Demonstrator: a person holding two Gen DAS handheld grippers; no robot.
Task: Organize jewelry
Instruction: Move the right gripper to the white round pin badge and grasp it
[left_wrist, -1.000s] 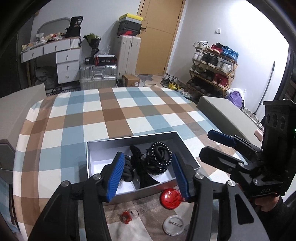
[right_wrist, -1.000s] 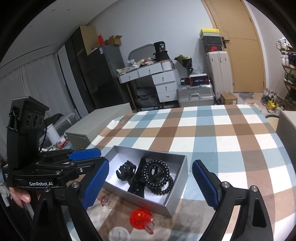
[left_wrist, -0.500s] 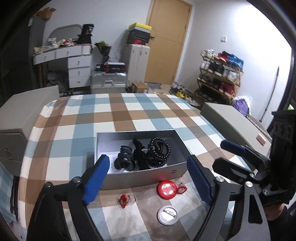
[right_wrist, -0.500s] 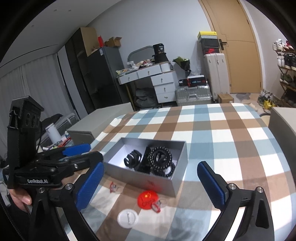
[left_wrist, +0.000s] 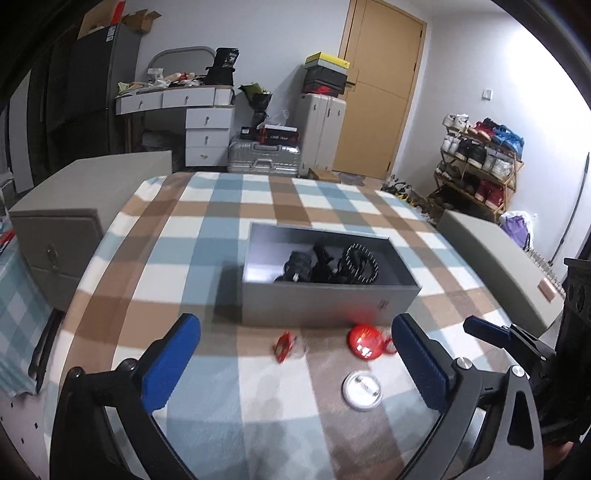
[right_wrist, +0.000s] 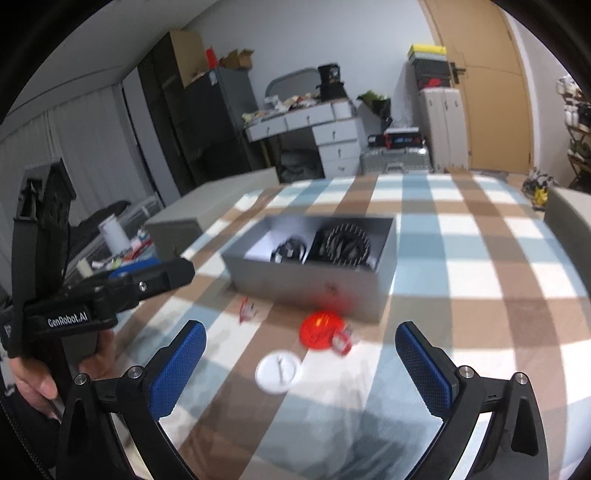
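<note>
box (left_wrist: 325, 299): grey, open-topped, on the checked cloth near the middle of the table; long side faces both cameras.
in the box: black beaded bracelet (left_wrist: 360, 263) on the right, black hair clip (left_wrist: 301, 266) to its left, touching; the left part of the floor is bare.
red badge (left_wrist: 365, 341): round, on the cloth just in front of the box's right end, a small red trinket (right_wrist: 341, 341) against its right edge.
small red piece (left_wrist: 284, 345): on the cloth in front of the box, left of the badge, apart from it.
white badge (left_wrist: 362, 390): round, face down, nearer the cameras than the red badge, alone.
left claw (left_wrist: 295, 363): jaws have just been opening and now stand wide apart; nothing between the blue pads, nothing touched; above the cloth short of the loose pieces.
right claw (right_wrist: 299, 367): jaws spread fully, empty, touching nothing; the white badge and red badge show in the gap, lying on the cloth.
hand (right_wrist: 40, 384): wraps the left claw's handle at the left edge of the right view.
cloth (left_wrist: 207, 236): blue, brown and white checks.
sharpness: both views blurred; fine detail of the pieces cannot be told.
</note>
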